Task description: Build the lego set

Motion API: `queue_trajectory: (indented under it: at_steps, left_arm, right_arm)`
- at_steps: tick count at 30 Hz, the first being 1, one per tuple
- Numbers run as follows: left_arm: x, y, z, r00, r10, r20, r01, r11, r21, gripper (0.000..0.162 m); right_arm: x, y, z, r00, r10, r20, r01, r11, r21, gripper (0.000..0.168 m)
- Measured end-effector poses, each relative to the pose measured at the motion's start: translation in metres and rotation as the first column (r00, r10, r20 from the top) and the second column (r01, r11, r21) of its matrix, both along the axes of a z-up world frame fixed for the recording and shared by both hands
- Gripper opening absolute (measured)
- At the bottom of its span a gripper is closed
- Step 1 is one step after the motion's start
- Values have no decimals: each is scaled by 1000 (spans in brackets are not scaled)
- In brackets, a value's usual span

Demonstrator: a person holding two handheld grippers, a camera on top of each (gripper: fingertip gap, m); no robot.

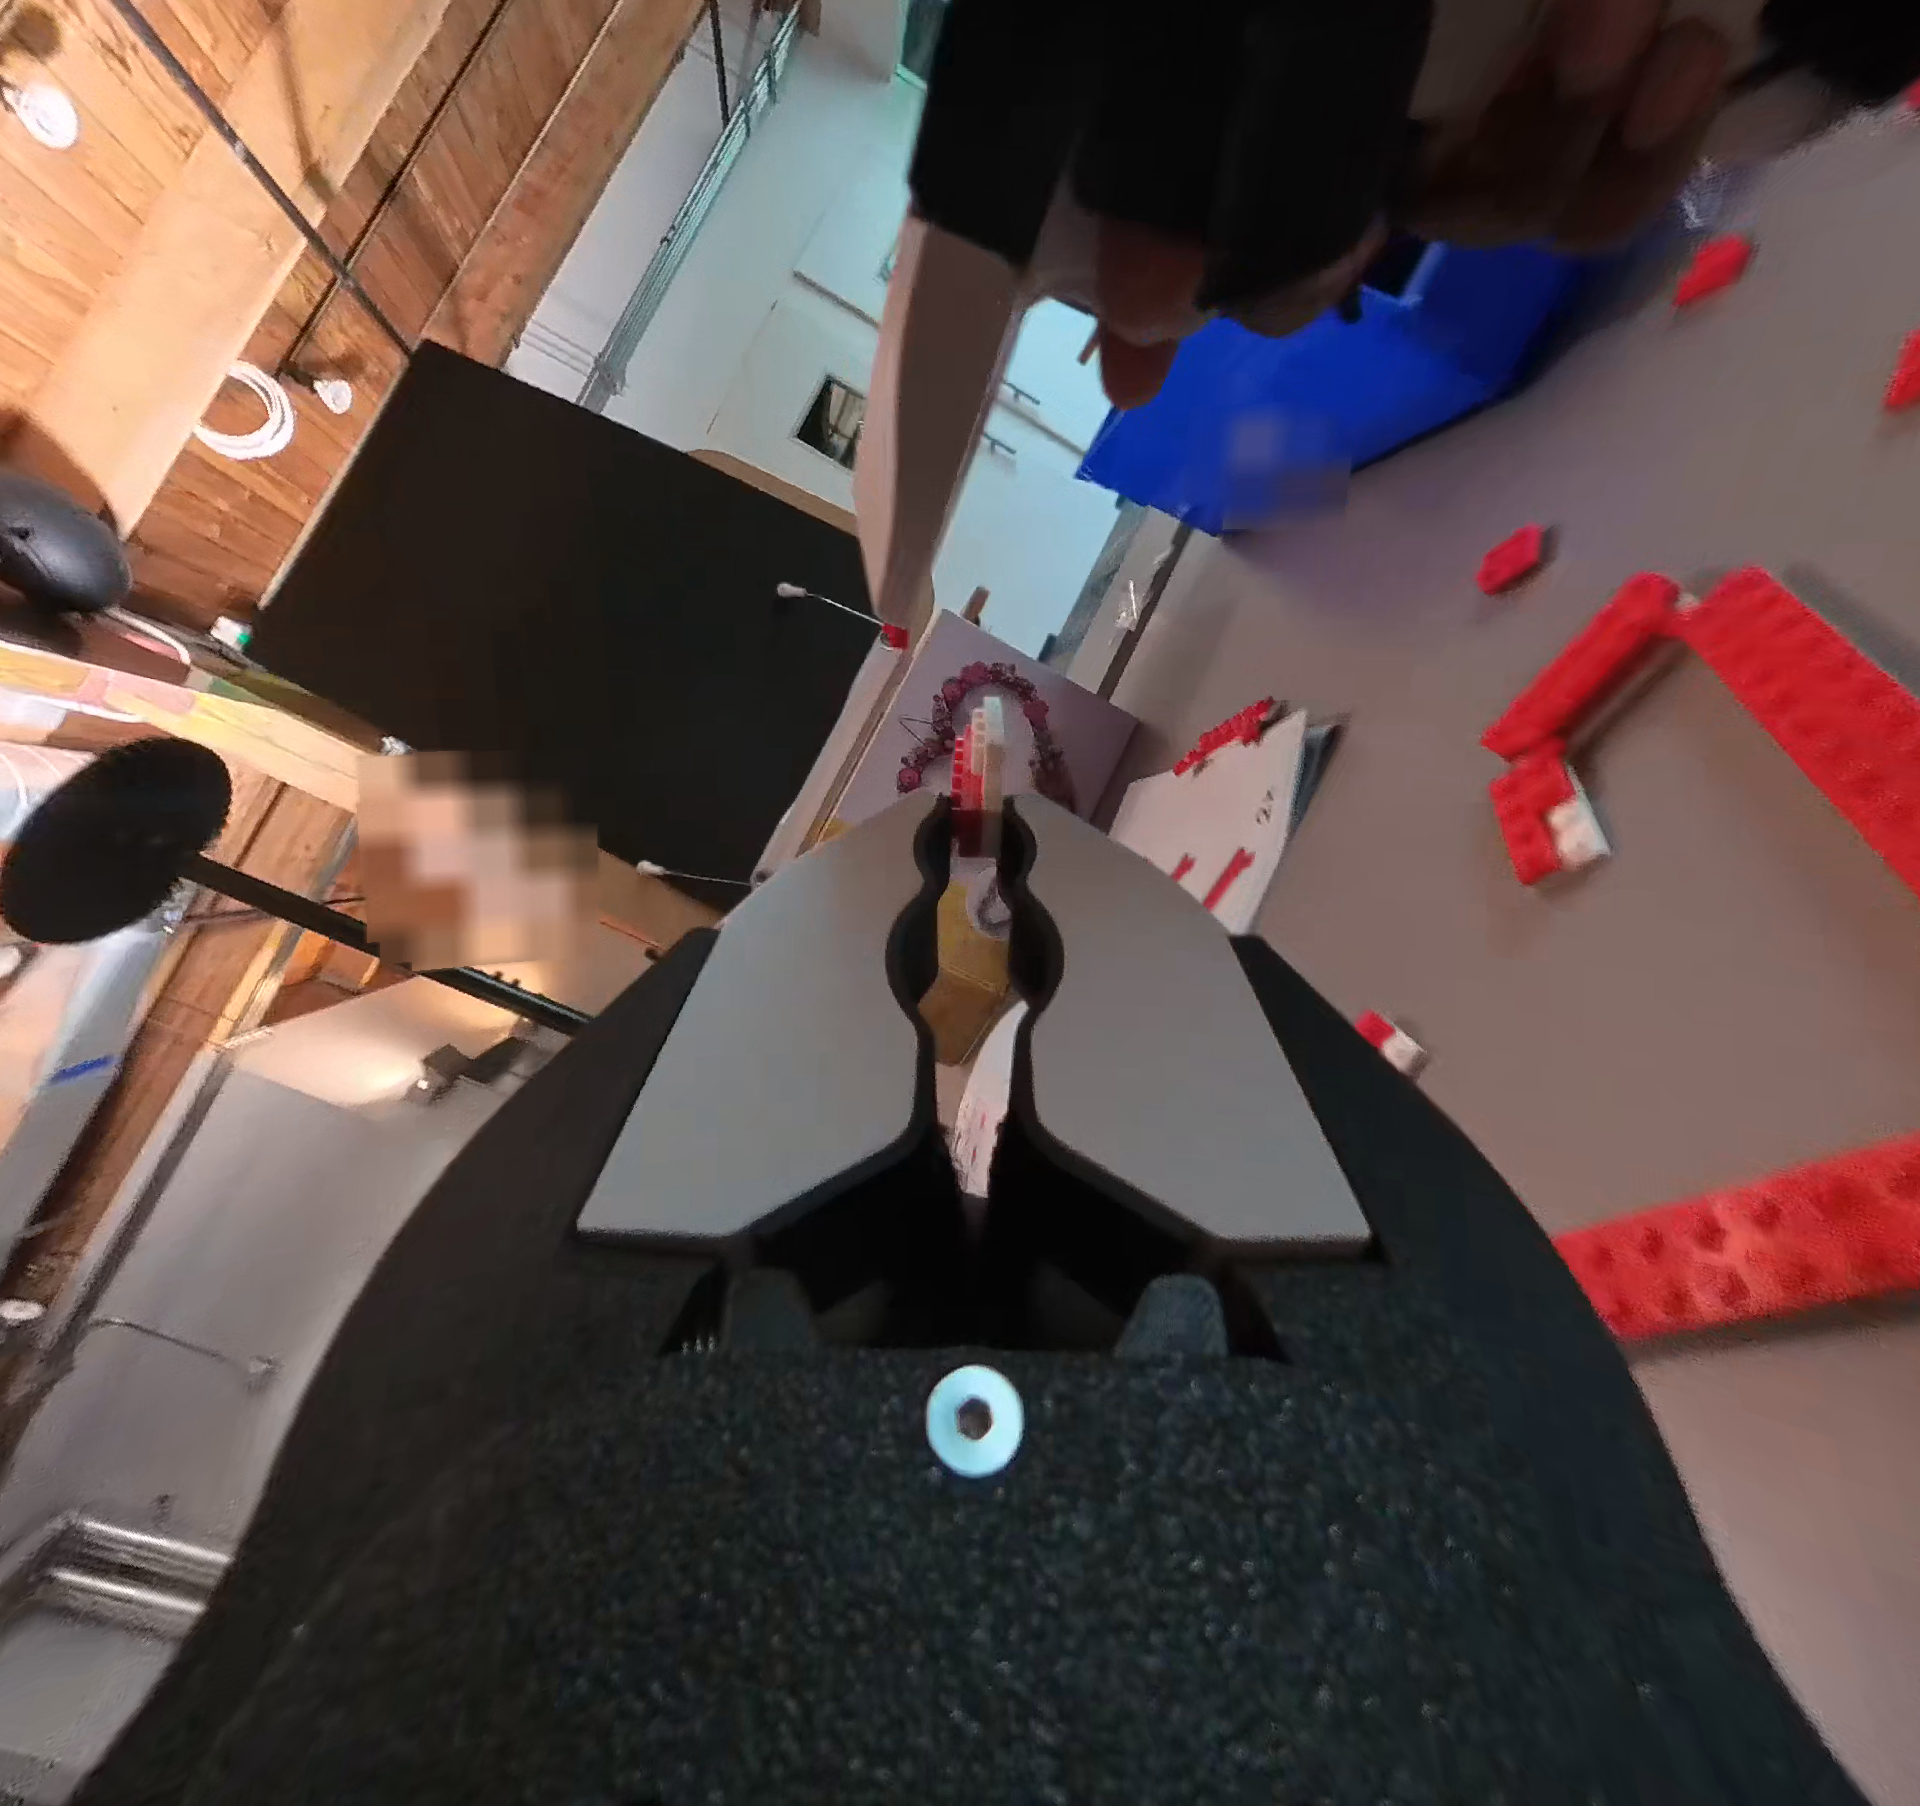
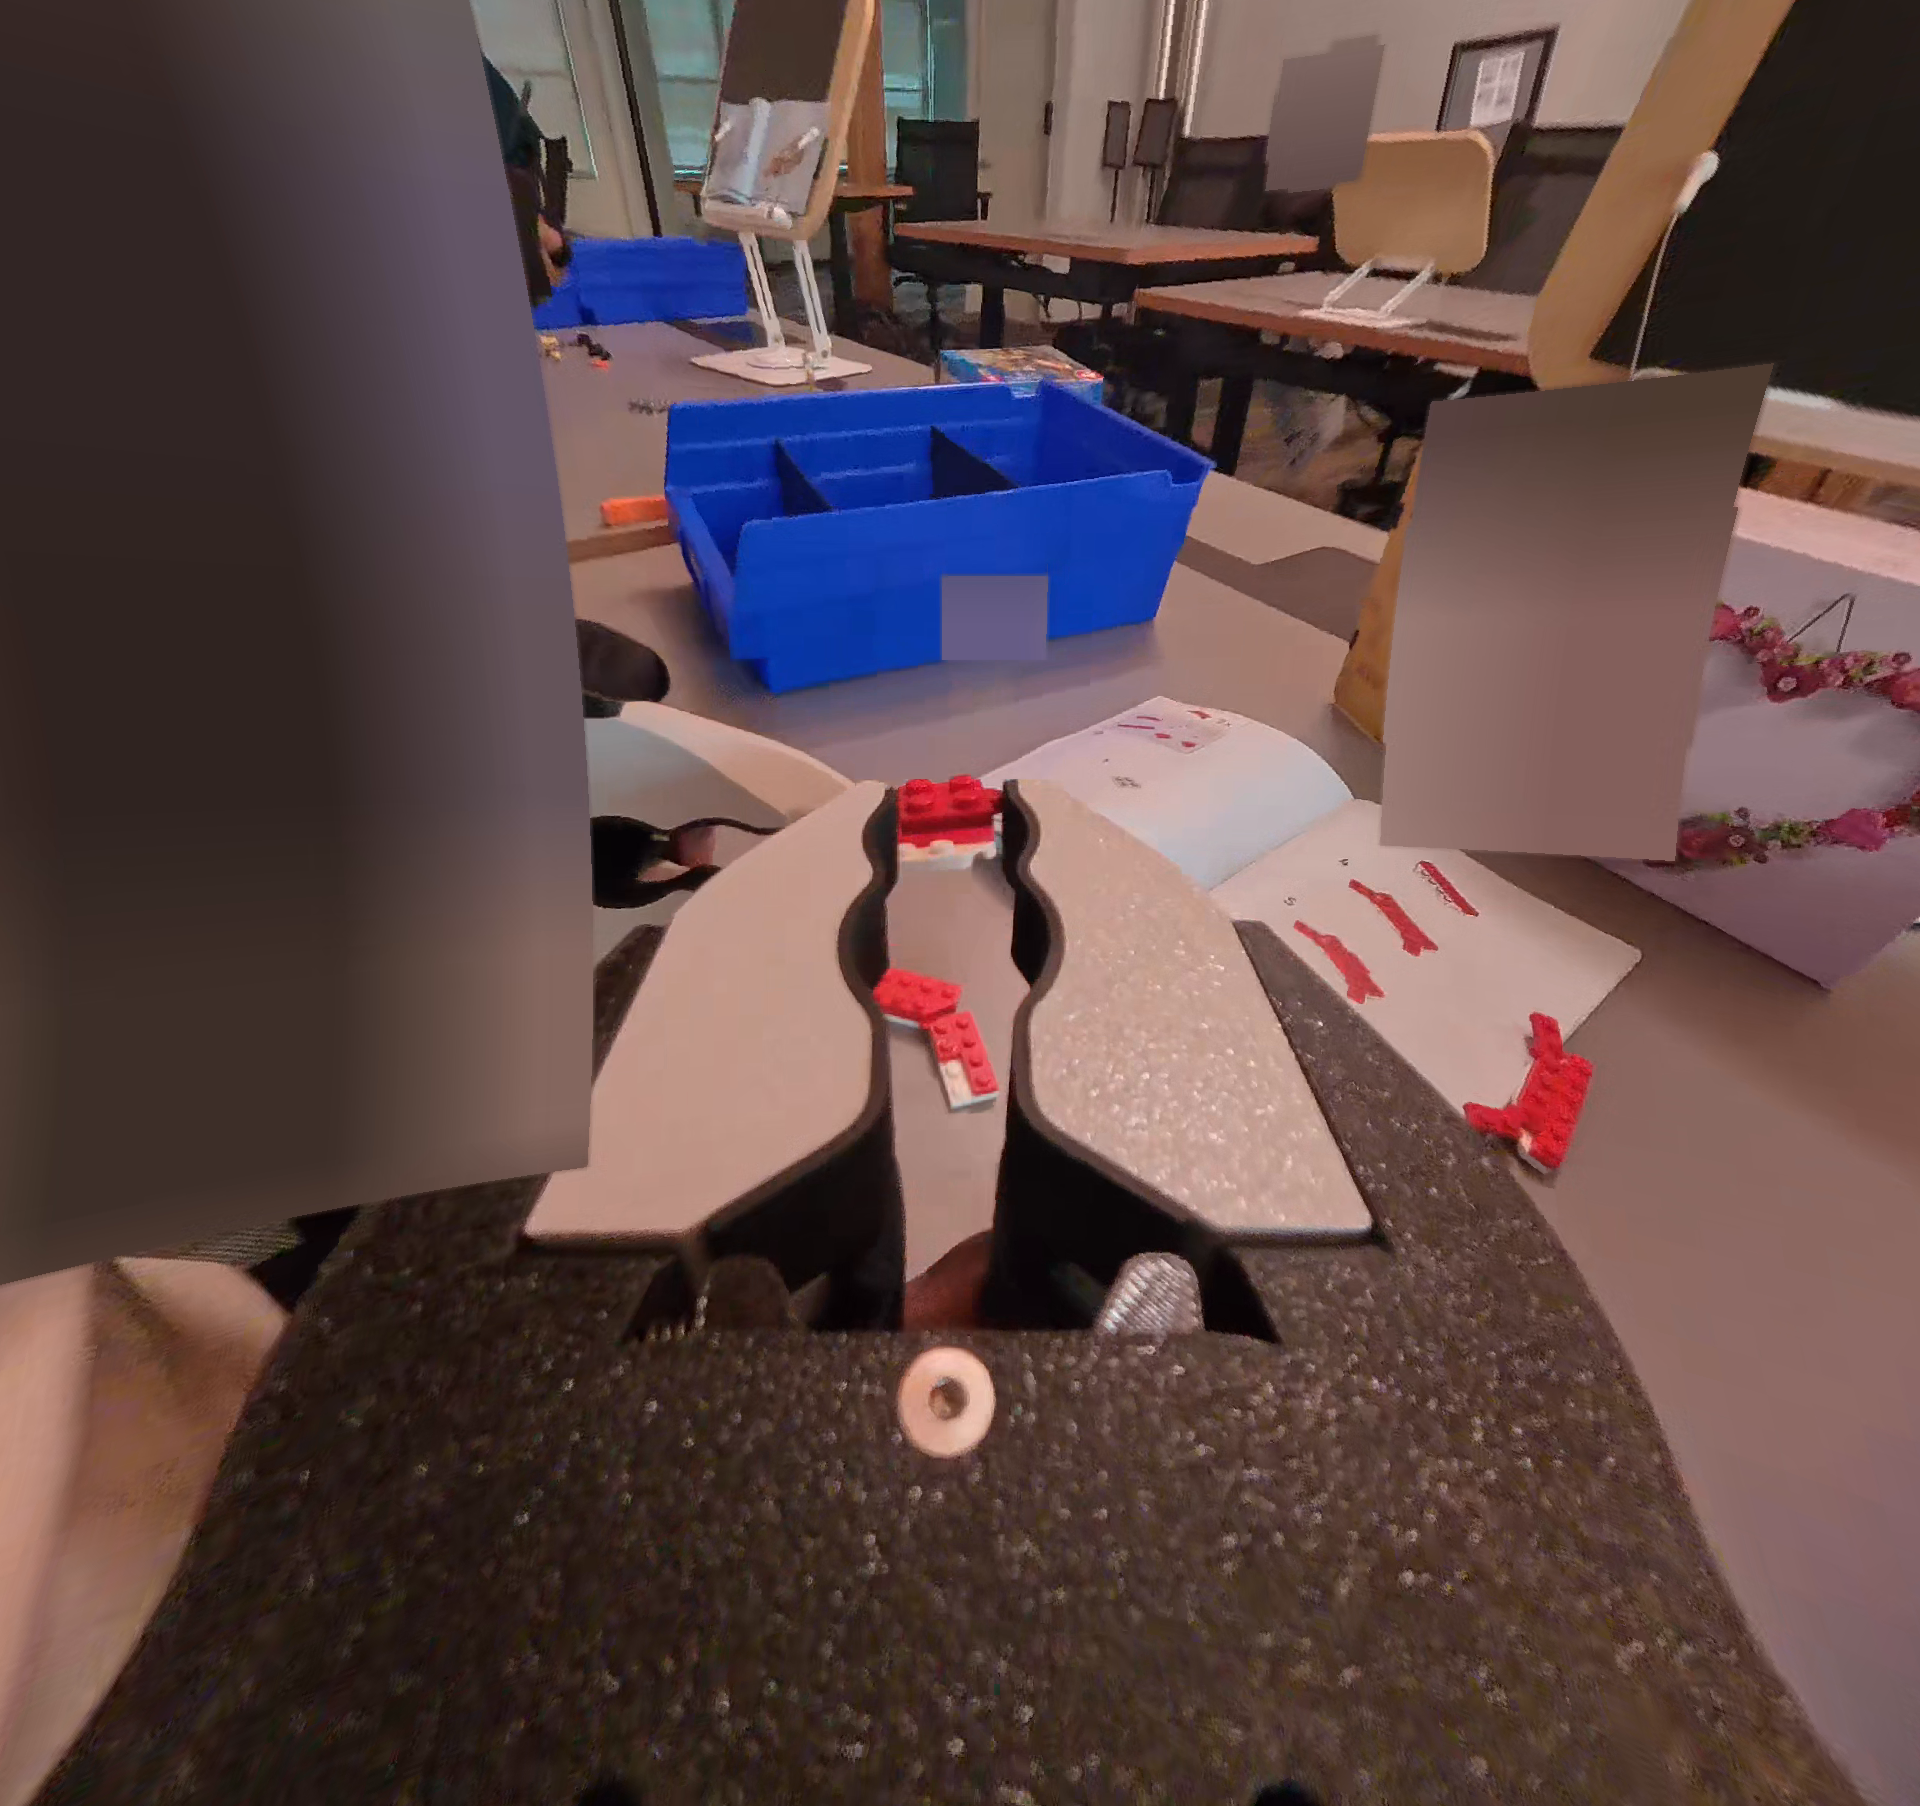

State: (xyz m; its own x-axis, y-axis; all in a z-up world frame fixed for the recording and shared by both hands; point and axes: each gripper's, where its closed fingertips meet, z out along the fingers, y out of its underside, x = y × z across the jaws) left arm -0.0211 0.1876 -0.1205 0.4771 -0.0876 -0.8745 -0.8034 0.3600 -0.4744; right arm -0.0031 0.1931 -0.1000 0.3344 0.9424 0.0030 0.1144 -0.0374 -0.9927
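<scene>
Right wrist view: blue bin (image 2: 935,551) on table (image 2: 1714,1237), w/ dividers, compartments look empty. Right gripper (image 2: 948,826) level, jaws clamping red/white lego piece (image 2: 945,814). Left gripper (image 1: 977,811) rolled sideways, jaws pinching thin red/white lego stack (image 1: 982,754).

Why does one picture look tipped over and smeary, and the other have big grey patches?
Left wrist view: the camera is rolled sideways, so the grey table runs up the right; the hand at top and the frame's edges are blurred, and the wide lens bends straight lines. Right wrist view: level and sharper around the blue bin; the flat grey patches were added afterwards.
</scene>
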Motion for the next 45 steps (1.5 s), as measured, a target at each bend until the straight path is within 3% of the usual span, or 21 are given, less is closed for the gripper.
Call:
queue_trajectory:
  at_steps: [1, 4, 9, 12, 17, 33, 45]
  left_arm:
    - [0, 3, 6, 999, -9, 37, 9, 1000, -1, 8]
    - [-2, 1, 15, 997, -30, 77, 28, 999, 20, 8]
    - [-8, -12, 1, 998, 1, -70, 7, 993, 119, 8]
    - [-9, -17, 1, 997, 3, -74, 6, 992, 123, 8]
    - [-9, -17, -3, 994, 17, -107, 0, 989, 151, 7]
    - [-13, -7, -12, 997, -26, 75, 24, 999, 24, 8]
    - [-17, -8, -12, 993, -38, 114, 37, 999, 14, 7]
  right_arm:
    - [-1, 2, 3, 1000, 6, -6, -6, 1000, -30, 19]
    - [-1, -8, 7, 999, 22, -37, -24, 998, -54, 19]
    - [1, -19, -10, 999, -35, 36, 35, 999, 17, 19]
    - [-6, -25, -13, 1000, -10, 16, 11, 1000, -21, 19]
    - [-8, -21, -18, 998, -52, 34, 51, 998, 39, 19]
    - [-22, -4, -29, 972, -8, 234, 15, 1000, -26, 19]
    - [-28, -7, -30, 933, 4, 361, 20, 998, -61, 19]
